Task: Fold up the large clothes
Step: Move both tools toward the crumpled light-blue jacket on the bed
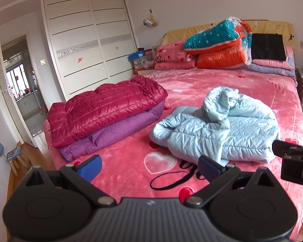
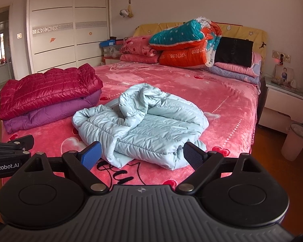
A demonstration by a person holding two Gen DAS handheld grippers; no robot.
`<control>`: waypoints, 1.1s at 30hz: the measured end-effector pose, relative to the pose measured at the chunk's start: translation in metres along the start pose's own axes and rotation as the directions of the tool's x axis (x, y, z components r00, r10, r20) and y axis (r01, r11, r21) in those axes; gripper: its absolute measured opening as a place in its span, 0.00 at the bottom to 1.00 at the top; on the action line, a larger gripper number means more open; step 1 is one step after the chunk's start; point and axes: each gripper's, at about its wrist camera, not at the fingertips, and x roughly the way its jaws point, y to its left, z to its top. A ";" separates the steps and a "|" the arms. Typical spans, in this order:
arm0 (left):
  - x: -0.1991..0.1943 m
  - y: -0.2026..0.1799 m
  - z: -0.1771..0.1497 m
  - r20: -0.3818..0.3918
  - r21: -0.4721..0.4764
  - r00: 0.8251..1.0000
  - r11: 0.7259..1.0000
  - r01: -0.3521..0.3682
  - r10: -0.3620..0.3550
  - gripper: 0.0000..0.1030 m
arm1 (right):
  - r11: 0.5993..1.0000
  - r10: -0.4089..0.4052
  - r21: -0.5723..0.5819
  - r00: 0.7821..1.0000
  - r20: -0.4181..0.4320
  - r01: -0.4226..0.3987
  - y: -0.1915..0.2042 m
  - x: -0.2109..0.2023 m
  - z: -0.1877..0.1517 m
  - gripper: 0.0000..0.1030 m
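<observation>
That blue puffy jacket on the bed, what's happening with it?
A person holding a gripper in each hand is folding big clothes. The light blue jacket lies crumpled on the pink bed, not folded yet. The left gripper and right gripper are both open, touching nothing. A red jacket sits folded on a purple one.

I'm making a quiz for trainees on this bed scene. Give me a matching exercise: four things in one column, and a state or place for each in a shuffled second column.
Things:
1. light blue down jacket
2. red down jacket
3. purple jacket
4. black cushion

States or places:
A. folded, at the bottom of the stack
B. leaning at the headboard on the pillows
C. crumpled and unfolded, mid-bed
D. folded, on top of the stack

Pairs: 1-C, 2-D, 3-A, 4-B
</observation>
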 end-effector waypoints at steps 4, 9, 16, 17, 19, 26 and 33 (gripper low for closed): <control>0.006 -0.008 -0.002 -0.017 0.016 1.000 1.000 0.004 -0.003 0.98 | 1.000 -0.011 0.010 1.000 -0.014 0.011 -0.006 0.011 -0.003 1.00; 0.013 -0.017 -0.004 -0.039 0.033 0.999 0.999 0.009 -0.008 0.98 | 0.999 -0.019 0.027 0.999 -0.035 0.020 -0.016 0.025 -0.007 1.00; 0.023 -0.028 -0.007 -0.067 0.052 0.998 0.999 0.017 -0.014 0.98 | 0.999 -0.031 0.042 0.998 -0.053 0.033 -0.026 0.041 -0.015 1.00; 0.025 -0.029 -0.007 -0.072 0.054 0.997 0.998 0.019 -0.015 0.98 | 0.998 -0.031 0.045 0.998 -0.055 0.033 -0.027 0.043 -0.016 1.00; 0.029 -0.032 -0.008 -0.081 0.057 0.997 0.998 0.023 -0.018 0.98 | 0.998 -0.035 0.047 0.998 -0.060 0.038 -0.028 0.046 -0.019 1.00; 0.043 -0.042 -0.013 -0.122 0.056 0.992 0.998 0.040 -0.033 0.98 | 0.996 -0.061 0.064 0.995 -0.072 0.066 -0.039 0.061 -0.026 1.00; 0.058 -0.058 -0.016 -0.145 0.074 0.988 0.995 0.063 -0.052 0.98 | 0.993 -0.081 0.083 0.993 -0.088 0.089 -0.053 0.077 -0.038 1.00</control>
